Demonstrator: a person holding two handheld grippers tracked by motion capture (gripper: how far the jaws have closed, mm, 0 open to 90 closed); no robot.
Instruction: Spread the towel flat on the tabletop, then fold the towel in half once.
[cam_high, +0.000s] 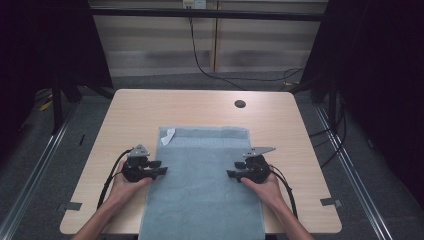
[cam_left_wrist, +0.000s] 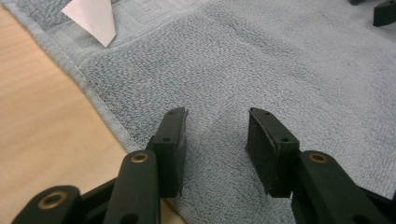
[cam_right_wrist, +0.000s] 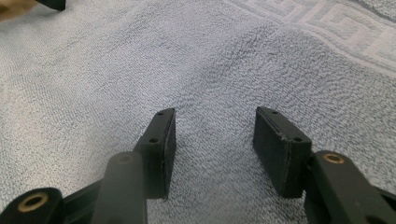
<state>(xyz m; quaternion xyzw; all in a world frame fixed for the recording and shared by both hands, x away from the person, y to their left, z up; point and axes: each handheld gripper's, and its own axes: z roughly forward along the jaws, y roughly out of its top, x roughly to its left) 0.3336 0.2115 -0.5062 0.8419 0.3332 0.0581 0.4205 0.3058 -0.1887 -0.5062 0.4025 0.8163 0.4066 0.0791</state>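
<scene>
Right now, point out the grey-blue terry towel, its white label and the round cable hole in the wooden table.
grey-blue terry towel (cam_high: 202, 185): high view, its middle.
white label (cam_high: 168, 136): high view, its centre.
round cable hole (cam_high: 240, 104): high view, its dark centre.

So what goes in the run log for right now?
left tongs: open, over towel left edge | right tongs: open, over towel | towel: flat on table
</scene>
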